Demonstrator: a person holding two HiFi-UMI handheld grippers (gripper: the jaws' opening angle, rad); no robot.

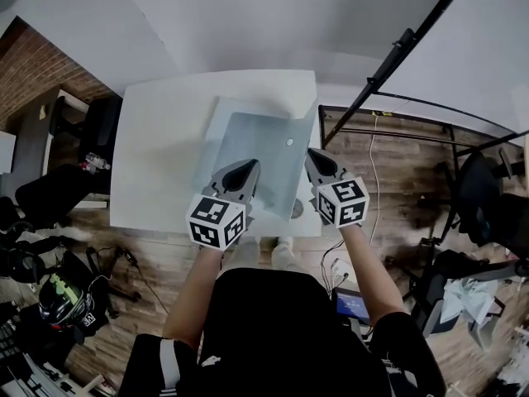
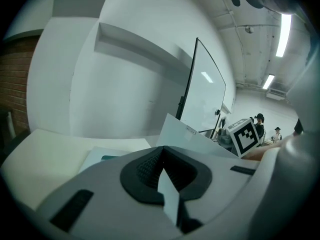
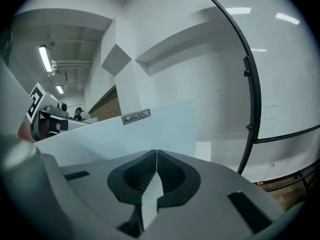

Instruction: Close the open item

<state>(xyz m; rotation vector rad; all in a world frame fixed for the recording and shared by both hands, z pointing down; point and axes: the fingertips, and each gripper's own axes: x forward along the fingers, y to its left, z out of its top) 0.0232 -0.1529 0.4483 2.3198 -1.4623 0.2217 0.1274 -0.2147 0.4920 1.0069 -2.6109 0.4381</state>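
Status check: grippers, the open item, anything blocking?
Left gripper shut, empty, over the folder. Right gripper shut, empty, beside its raised flap. The folder lies open on the table; nothing blocking.

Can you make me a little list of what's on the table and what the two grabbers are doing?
table: white table
open thing: pale blue folder, lying flat, with one flap standing up on its right side
left gripper: jaws together, holding nothing, over the folder
right gripper: jaws together, holding nothing, next to the raised flap
closed yet: no
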